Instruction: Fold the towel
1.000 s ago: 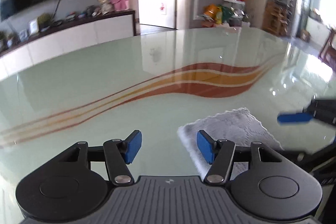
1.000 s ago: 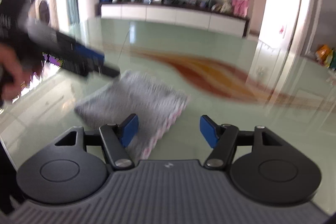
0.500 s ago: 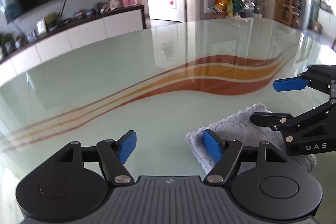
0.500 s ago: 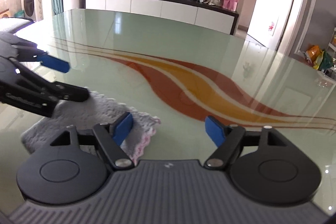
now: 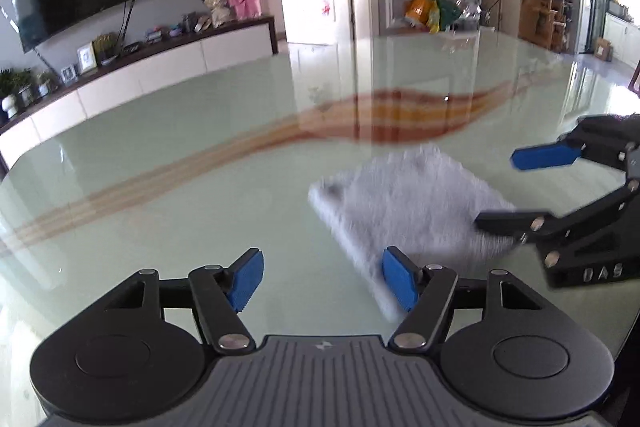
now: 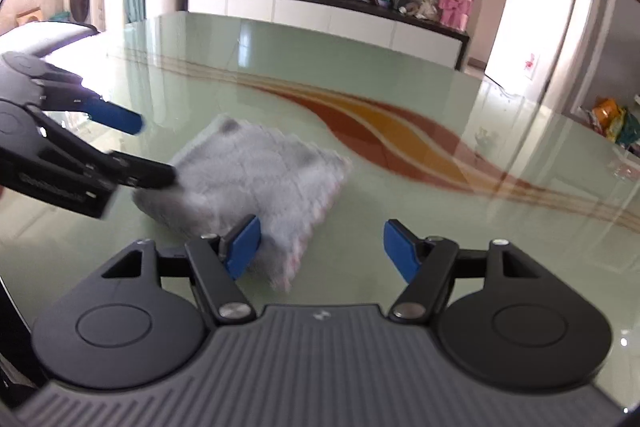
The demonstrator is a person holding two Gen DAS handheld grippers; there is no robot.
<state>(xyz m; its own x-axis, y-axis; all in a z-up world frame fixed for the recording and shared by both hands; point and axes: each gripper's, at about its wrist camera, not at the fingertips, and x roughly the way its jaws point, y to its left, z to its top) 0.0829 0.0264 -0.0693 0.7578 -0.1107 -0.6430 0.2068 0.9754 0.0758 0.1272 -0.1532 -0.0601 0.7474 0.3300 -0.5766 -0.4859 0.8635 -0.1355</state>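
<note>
A folded grey towel (image 5: 404, 203) lies flat on the pale green glass table (image 5: 168, 179), just on the near side of the table's red and orange wavy stripe. The left gripper (image 5: 322, 281) hangs at the towel's near edge with its blue pads spread and nothing between them, the right-hand pad over that edge. The right gripper (image 5: 516, 189) reaches in at the towel's right side, jaws apart, its lower finger against the cloth.

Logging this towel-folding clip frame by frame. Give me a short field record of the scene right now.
surface: glass table with orange wave stripes
towel: grey, folded, lying flat
left gripper: open, nothing between fingers, towel edge beside right finger
right gripper: open, towel corner at its left finger
held: nothing
</note>
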